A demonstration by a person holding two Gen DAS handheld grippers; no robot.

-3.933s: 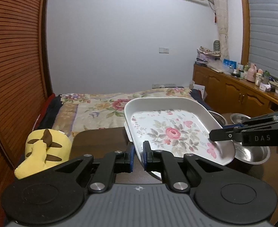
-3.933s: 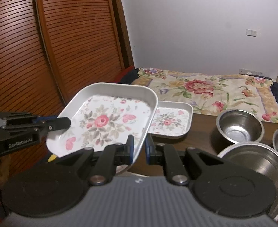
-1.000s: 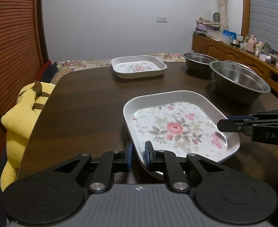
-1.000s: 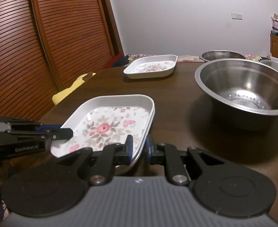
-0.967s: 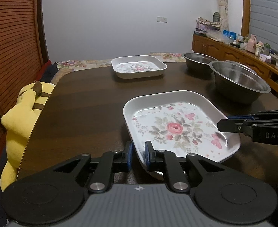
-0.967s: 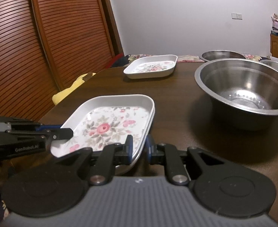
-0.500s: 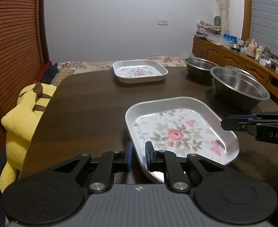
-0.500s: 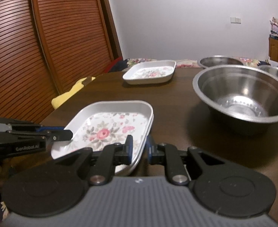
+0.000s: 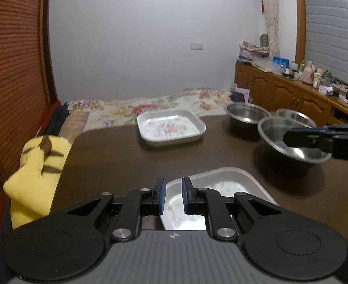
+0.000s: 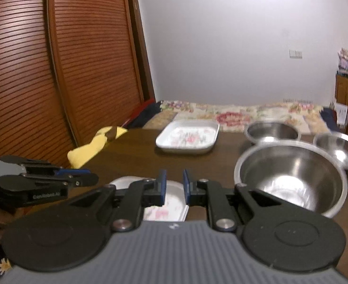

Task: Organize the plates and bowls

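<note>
The large floral plate [image 9: 223,187] lies flat on the dark table [image 9: 126,156] at its near edge, below both grippers; it also shows in the right wrist view [image 10: 171,206]. My left gripper [image 9: 173,195] is slightly open and empty, raised above the plate's near-left corner. My right gripper [image 10: 174,190] is slightly open and empty above the plate's right edge. A smaller floral plate [image 9: 171,127] sits at the far middle of the table. A large steel bowl [image 10: 290,177] stands to the right, with two smaller steel bowls [image 10: 272,130] [image 10: 338,150] behind it.
A yellow plush toy [image 9: 35,163] rests at the table's left edge. A bed with a floral cover [image 9: 150,106] lies beyond the table. A wooden slatted door [image 10: 55,71] is on the left and a cabinet with bottles [image 9: 304,90] on the right.
Both grippers have let go of the large floral plate, opened slightly and lifted up and back. The plate now rests on the table.
</note>
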